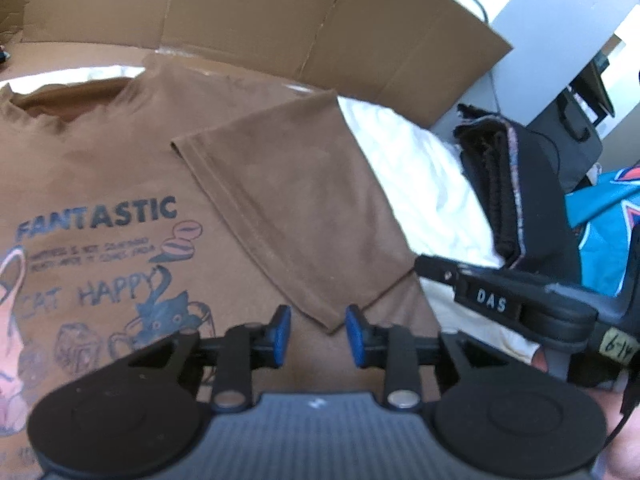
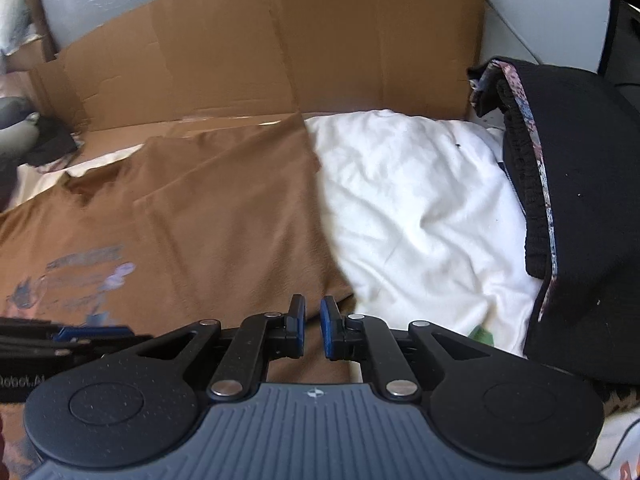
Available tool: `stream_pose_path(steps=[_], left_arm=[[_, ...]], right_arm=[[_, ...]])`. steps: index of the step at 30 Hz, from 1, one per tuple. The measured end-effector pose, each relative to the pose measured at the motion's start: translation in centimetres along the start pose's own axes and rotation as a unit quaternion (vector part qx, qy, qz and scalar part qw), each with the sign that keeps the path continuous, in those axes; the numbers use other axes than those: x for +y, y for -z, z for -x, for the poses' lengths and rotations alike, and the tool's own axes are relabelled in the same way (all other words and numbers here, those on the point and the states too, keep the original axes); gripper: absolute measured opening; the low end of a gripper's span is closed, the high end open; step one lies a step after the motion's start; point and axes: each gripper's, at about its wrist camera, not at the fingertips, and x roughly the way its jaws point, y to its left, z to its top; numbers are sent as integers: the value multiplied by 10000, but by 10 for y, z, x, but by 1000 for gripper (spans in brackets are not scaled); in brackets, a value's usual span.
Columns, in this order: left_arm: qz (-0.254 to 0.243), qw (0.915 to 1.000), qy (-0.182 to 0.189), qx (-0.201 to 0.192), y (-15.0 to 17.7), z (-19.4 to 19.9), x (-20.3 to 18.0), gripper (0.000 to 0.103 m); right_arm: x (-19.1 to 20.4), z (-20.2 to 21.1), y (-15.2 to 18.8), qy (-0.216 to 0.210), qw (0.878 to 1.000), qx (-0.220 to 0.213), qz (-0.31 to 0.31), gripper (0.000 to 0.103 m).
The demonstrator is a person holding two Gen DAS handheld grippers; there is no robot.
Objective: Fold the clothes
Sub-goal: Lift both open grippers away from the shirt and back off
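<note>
Hovering empty, the left gripper (image 1: 318,334) is spreading and the right gripper (image 2: 313,326) is gaping narrowly near the soft, light, limp shirt (image 1: 120,160), probably best pinched at the folded sleeve's (image 1: 288,208) near hem.

My wrist cams both look steeply down, close over brown T-shirt (image 1: 120,168) (image 2: 200,208); shared: cardboard (image 1: 360,32) (image 2: 320,40), white bedding (image 1: 420,176) (image 2: 420,200).

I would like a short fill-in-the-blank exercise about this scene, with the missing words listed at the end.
1. The brown T-shirt carries the printed word ______ above a cat drawing.
2. One sleeve is folded ______ the shirt's front.
3. To the right of the shirt lies a ______ cloth.
4. Behind the clothes stands a sheet of ______.

Missing words: FANTASTIC; over; white; cardboard
</note>
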Motion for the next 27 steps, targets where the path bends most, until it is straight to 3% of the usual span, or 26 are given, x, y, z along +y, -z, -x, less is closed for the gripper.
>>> stream_pose_path(steps=[2,4,6,9,18,27], left_arm=[[-16,10000,-22,-46,1,11,-2,53],[-104,9999,-102,-86,1,23,-5,66],[-163,9996,-168,-133,-1,36,-7,71],[-29,9994,-270,-234,-2,57,-2,87],[-40,9975,-660,-268,-5,96,15,88],[165,9945,-985,-323,-3,132,36,88]], right_arm=[[9,11,-2,-6,9998,5,187,16],[17,22,-6,-70,9996,32,278,42],[24,33,-9,-163,9993,37,328,53],[35,46,-15,-260,9984,88,488,58],[44,71,-27,-332,9976,34,609,73],[66,85,-24,-534,9961,-13,707,76]])
